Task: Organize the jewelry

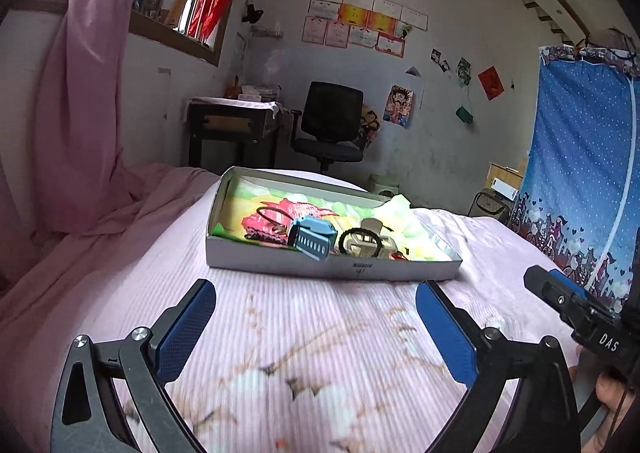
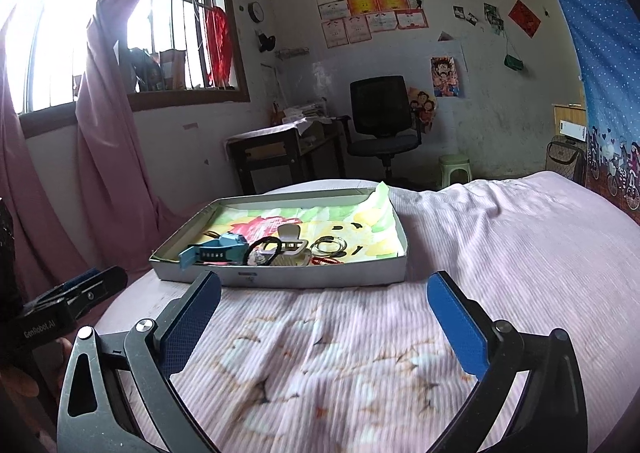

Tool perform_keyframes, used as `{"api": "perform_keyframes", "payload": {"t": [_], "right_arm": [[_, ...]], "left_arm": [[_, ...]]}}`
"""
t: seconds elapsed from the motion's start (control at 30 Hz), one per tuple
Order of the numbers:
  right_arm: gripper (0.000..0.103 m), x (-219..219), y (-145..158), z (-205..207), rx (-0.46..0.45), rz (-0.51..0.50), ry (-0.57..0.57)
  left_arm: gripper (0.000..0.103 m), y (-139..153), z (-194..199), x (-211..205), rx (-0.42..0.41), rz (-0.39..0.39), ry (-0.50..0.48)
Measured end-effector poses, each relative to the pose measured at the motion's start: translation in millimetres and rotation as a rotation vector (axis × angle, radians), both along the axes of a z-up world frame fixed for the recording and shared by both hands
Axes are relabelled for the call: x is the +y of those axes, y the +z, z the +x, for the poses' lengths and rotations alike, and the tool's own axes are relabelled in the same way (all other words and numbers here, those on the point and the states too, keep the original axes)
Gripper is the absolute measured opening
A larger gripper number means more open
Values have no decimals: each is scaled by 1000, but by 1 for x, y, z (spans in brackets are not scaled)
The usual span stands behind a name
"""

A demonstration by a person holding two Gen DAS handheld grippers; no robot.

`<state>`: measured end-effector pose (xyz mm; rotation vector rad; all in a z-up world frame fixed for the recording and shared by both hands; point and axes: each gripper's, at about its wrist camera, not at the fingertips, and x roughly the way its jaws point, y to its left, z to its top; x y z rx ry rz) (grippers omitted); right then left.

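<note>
Fingers (image 1: 188, 317) of both grippers wide apart, empty, short of the tray's (image 2: 280, 279) near edge.

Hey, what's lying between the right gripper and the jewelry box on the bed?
Nothing: only bare pink bedspread separates the open right gripper from the white box. The right wrist view shows that stretch.

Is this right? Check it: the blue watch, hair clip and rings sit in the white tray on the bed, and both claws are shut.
Not quite. The blue watch, hair clip and rings do sit in the white tray on the bed, but both wrist views show the left claw and right claw wide open and empty.
</note>
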<state>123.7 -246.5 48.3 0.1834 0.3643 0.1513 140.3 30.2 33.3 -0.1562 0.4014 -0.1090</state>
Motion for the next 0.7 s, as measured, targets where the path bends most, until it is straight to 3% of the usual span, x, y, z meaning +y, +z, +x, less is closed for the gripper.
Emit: {"api": "perform_keyframes", "payload": {"t": [0.3,0.5,0.7], "right_arm": [[102,-2,-7,-29,0,4,-4],[102,-1,-17,-45,31,6,9],[102,1,-29,-59,32,4,0]], "left_arm": [[101,-7,-29,2,9,3,25],[101,-9,-51,-2,-59,26,64],[101,-16,-59,-8,-72,55,59]]}}
